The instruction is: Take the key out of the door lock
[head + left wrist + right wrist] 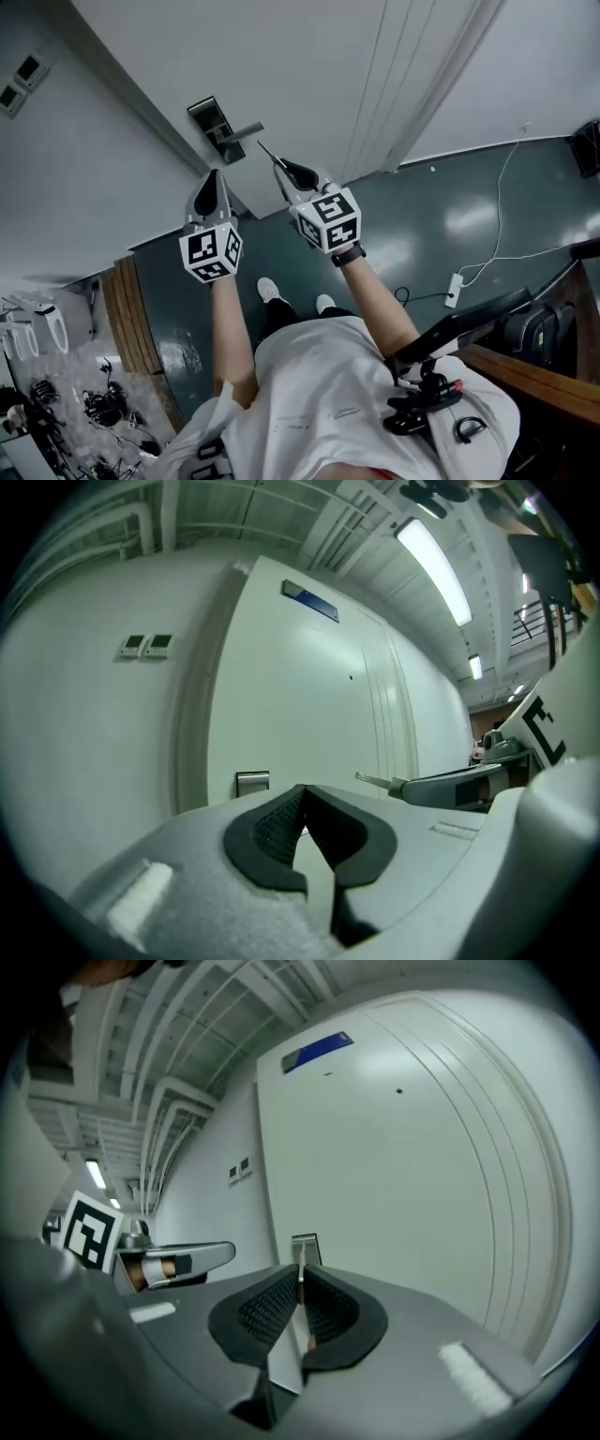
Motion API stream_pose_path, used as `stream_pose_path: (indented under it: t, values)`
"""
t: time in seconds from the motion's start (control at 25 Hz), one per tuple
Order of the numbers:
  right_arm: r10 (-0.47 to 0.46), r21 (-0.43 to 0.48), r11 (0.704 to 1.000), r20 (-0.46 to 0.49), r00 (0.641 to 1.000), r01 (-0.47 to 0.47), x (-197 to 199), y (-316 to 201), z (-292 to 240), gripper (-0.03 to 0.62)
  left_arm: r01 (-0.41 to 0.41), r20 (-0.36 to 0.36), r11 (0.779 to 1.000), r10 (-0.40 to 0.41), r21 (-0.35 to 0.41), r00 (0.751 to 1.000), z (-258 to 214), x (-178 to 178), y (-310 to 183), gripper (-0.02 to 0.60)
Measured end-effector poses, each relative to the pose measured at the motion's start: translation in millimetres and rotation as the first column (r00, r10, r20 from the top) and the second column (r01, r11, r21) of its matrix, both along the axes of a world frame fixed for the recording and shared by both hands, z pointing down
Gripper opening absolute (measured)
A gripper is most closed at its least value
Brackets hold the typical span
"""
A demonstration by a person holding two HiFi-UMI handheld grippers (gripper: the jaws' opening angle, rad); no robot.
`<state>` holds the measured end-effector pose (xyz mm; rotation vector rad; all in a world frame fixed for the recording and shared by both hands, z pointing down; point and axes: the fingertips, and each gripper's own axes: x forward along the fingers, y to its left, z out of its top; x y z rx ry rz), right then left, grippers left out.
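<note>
The head camera looks steeply down from above the person, standing well back from the plain white door (309, 56) that fills its 12 o'clock. Each gripper camera rides low behind its own jaws and faces the door from nearer. The left gripper (302, 794) view catches the right gripper (398, 786) at 3 o'clock; the right gripper view shows its neighbour at 9 o'clock. All three views share the rectangular steel lock plate (208, 117).

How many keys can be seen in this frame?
1. The key is pinched in the right gripper's jaws, held close to the door lock. Whether the lock holds another is too small to tell.
</note>
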<state>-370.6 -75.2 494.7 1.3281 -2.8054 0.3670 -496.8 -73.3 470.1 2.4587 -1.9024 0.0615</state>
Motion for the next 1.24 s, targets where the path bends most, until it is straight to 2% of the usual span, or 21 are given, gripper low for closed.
stream_pose_path:
  t: [0.04, 0.2, 0.32, 0.4, 0.52, 0.76, 0.88, 1.24]
  values:
    - [0.0, 0.021, 1.0, -0.027, 1.0, 0.0, 1, 5, -4, 0.028, 0.003, 0.009, 1.0, -0.004, 0.01, 1.0, -3, 7, 7, 0.0]
    - [0.008, 0.022, 1.0, -0.005, 1.0, -0.008, 9, 18, -10, 0.028, 0.047, 0.027, 0.999, -0.048, 0.026, 0.998, -13, 15, 23, 0.002]
    - [0.019, 0.046, 0.999, -0.008, 1.0, -0.018, 21, 25, -18, 0.028, 0.085, 0.01, 0.996, -0.086, 0.041, 0.996, -17, 19, 27, 0.002]
    - [0.054, 0.046, 0.997, 0.022, 0.998, -0.055, 31, 23, -25, 0.028, 0.073, 0.003, 0.995, -0.073, 0.064, 0.997, -23, 27, 28, 0.002]
    - [0.094, 0.053, 0.994, 0.007, 0.996, -0.094, 34, 18, -30, 0.028, 0.05, -0.002, 0.994, -0.05, 0.092, 0.999, -30, 35, 35, 0.002]
    - [0.046, 0.084, 0.995, 0.025, 0.999, -0.048, 12, 26, -51, 0.029, 0.056, -0.007, 0.99, -0.055, 0.128, 0.998, -46, 23, 50, 0.002]
    - [0.037, 0.059, 0.997, 0.029, 0.999, -0.039, 10, 33, -41, 0.028, 0.065, -0.032, 0.989, -0.061, 0.132, 0.998, -44, 17, 55, 0.002]
    - [0.016, -0.018, 1.0, 0.072, 0.997, -0.015, 5, 32, -11, 0.028, 0.083, -0.044, 0.99, -0.078, 0.11, 0.996, -30, 5, 53, 0.002]
